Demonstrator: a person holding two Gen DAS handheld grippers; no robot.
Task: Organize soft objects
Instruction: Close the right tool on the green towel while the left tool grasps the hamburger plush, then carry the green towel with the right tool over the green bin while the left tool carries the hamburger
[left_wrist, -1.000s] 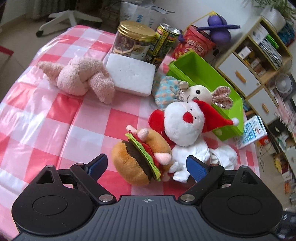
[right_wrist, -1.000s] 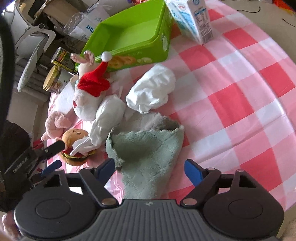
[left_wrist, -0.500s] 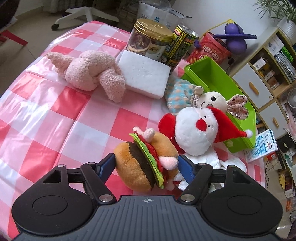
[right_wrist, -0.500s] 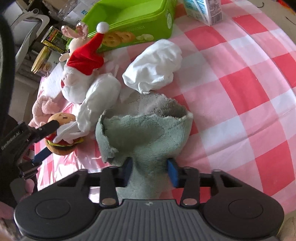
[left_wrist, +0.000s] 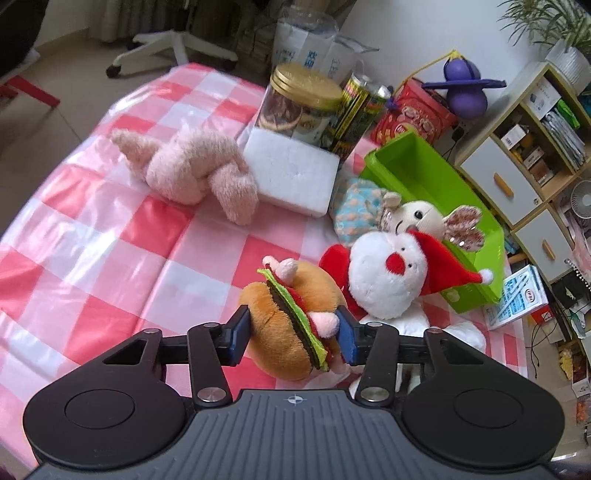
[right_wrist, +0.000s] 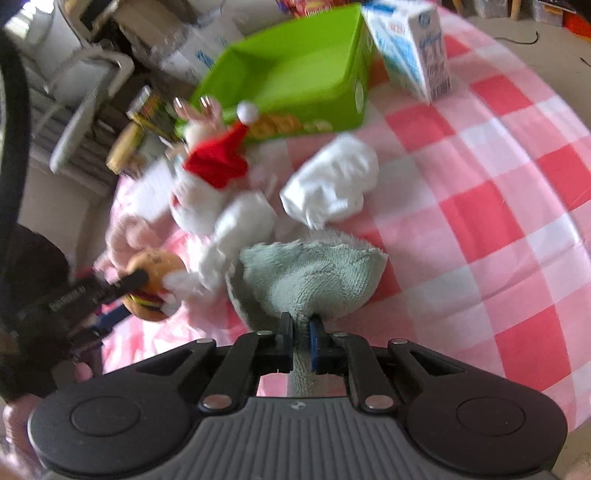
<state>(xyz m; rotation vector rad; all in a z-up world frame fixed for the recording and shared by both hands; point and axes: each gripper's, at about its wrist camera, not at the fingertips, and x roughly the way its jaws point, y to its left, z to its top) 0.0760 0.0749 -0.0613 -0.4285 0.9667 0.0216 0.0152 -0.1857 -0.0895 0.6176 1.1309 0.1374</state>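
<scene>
Fingers pinch burger plush (left_wrist: 291, 317) left, green towel (right_wrist: 310, 277) right.

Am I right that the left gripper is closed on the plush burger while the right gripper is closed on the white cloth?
Not quite: the right gripper is closed on the green towel, as the right wrist view shows. The left gripper does hold the plush burger.

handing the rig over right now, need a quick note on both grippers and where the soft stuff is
Left gripper: shut on the plush hamburger toy.
Right gripper: shut on the grey-green terry cloth.
Green plastic bin: nothing visible inside, so nothing sorted yet.
On the checked table: Santa plush, mouse plush, pink knotted plush, white crumpled cloth.
Left to do: bin both held items, then the rest.
</scene>
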